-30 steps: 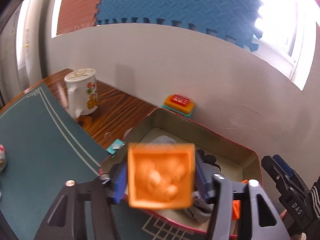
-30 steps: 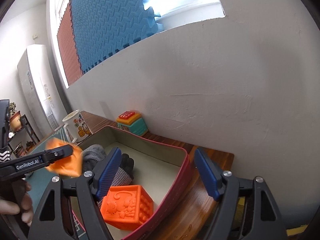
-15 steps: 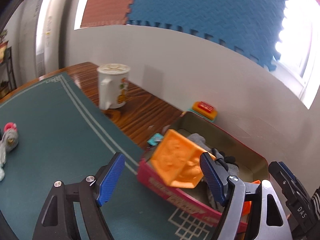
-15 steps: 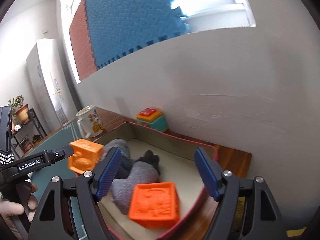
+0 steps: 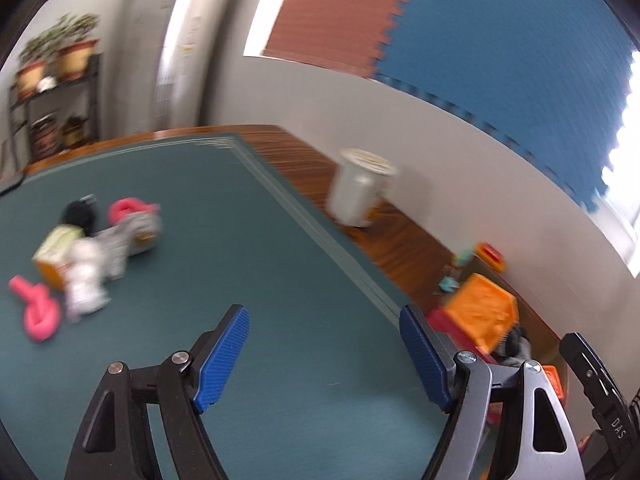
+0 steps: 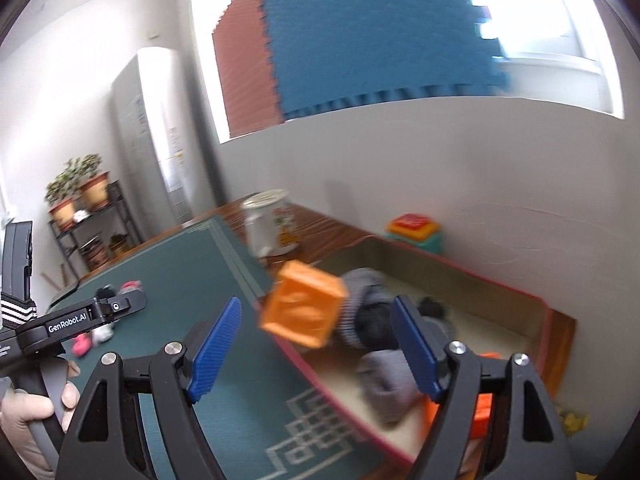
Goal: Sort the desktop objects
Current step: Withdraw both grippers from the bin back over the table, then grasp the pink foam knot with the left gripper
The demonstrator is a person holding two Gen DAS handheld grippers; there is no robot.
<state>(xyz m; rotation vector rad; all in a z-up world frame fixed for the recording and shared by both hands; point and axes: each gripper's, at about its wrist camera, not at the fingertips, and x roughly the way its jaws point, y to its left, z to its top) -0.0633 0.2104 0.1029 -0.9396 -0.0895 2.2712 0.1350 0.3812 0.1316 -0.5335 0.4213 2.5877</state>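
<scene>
The orange block (image 5: 480, 316) has left the left tool (image 5: 324, 356), whose jaws have just been opening, now spread and empty, block to its right.

A lived-in room of a home or small office: a wooden desk (image 5: 404, 236) with a green mat (image 5: 240, 264) against a white wall, foam floor tiles (image 6: 360, 40) covering a window, potted plants (image 6: 78, 192) on a metal shelf (image 6: 96, 236), a tall standing air conditioner (image 6: 156, 128)
</scene>
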